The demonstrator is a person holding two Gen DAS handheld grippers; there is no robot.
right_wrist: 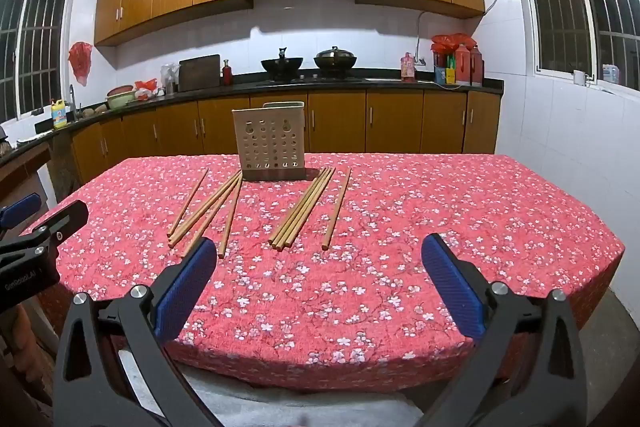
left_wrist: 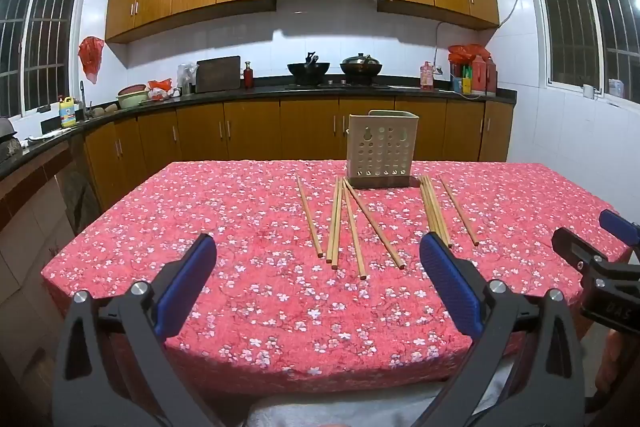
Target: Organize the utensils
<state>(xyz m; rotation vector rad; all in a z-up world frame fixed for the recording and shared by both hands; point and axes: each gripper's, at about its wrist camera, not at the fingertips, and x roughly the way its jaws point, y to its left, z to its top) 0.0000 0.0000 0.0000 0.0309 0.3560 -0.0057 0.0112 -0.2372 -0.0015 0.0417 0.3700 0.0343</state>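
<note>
Several wooden chopsticks [left_wrist: 352,225] lie in two loose groups on the red flowered tablecloth [left_wrist: 248,267], in front of a beige perforated utensil holder [left_wrist: 380,151] that stands upright at the far side. In the right wrist view the same chopsticks [right_wrist: 300,209] lie before the utensil holder [right_wrist: 272,147]. My left gripper [left_wrist: 318,247] hovers open above the near part of the table, nothing between its blue pads. My right gripper [right_wrist: 320,247] is likewise open and empty, short of the chopsticks. The right gripper's finger [left_wrist: 618,221] shows at the left view's right edge.
Beyond the table runs a kitchen counter [left_wrist: 280,91] with woks, bottles and a cutting board, and brown cabinets below and above. Barred windows flank both sides. The near table edge [right_wrist: 320,367] drops off just under the grippers. The left gripper's body [right_wrist: 36,239] shows at the right view's left edge.
</note>
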